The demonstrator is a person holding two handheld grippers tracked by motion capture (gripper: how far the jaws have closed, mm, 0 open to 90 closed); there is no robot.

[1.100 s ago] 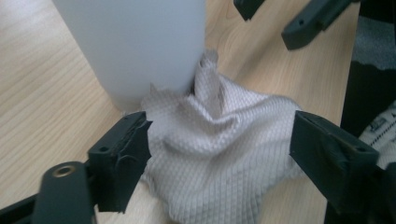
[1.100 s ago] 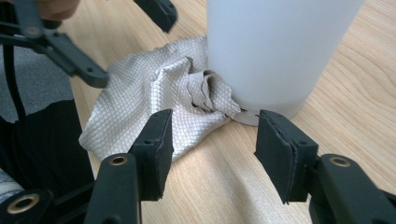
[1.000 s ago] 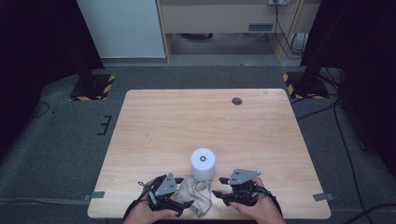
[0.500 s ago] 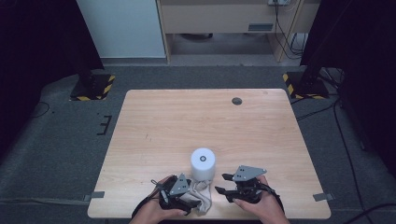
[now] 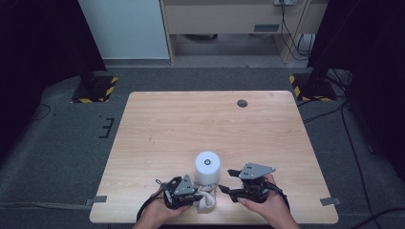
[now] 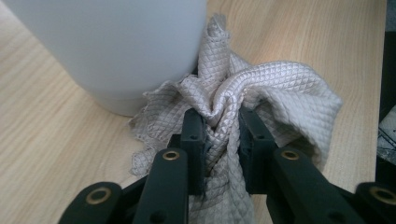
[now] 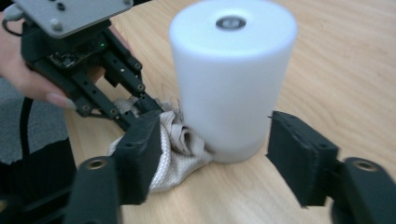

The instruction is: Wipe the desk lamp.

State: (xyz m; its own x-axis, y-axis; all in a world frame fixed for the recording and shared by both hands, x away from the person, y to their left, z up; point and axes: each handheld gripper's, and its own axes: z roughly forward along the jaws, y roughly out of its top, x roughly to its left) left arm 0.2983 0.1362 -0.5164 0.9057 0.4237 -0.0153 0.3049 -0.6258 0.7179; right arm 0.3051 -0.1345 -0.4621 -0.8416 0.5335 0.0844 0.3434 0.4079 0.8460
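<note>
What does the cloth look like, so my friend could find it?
Look at the near edge of the wooden table, just in front of the white cylinder. The cloth lies bunched against its base, pinched in the left gripper. It is the only soft, beige, diamond-quilted thing there.

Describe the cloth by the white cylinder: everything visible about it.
The cloth is a small beige piece with a quilted diamond weave and frayed edges. It lies crumpled on the wooden table near its front edge, bunched against the base of the white cylinder, possibly tucked slightly under it. The left gripper is shut on a gathered fold at its middle, puckering the fabric. The right gripper, open, straddles the cylinder, one jaw beside the cloth.
</note>
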